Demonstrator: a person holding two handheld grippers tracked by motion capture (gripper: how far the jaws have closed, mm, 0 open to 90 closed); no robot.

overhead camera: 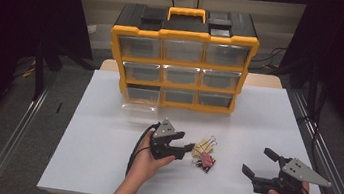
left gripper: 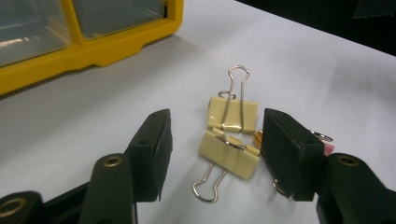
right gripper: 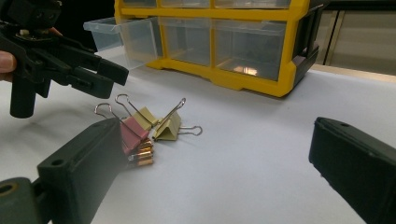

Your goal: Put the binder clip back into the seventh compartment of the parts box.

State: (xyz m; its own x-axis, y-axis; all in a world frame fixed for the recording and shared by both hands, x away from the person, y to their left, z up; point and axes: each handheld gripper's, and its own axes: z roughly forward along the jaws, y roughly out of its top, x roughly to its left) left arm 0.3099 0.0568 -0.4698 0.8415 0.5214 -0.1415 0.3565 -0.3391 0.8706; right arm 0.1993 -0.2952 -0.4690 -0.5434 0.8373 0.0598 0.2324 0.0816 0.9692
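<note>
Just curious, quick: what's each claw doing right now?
Left gripper: open, jaws either side of a cream metal binder clip, not gripping.
Right gripper: open, empty.

A white table [overhead camera: 100, 168] carries a yellow drawer cabinet [overhead camera: 183, 58] and binder clips [overhead camera: 204, 153].

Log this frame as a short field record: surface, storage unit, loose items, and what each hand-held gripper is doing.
surface: white table
storage unit: yellow drawer cabinet, bottom-left clear drawer pulled out
loose items: small pile of binder clips, cream, pink and gold ones
left hand-held gripper: jaws open, either side of a cream clip, pads not touching it
right hand-held gripper: jaws open, nothing between them, apart from the clips
</note>
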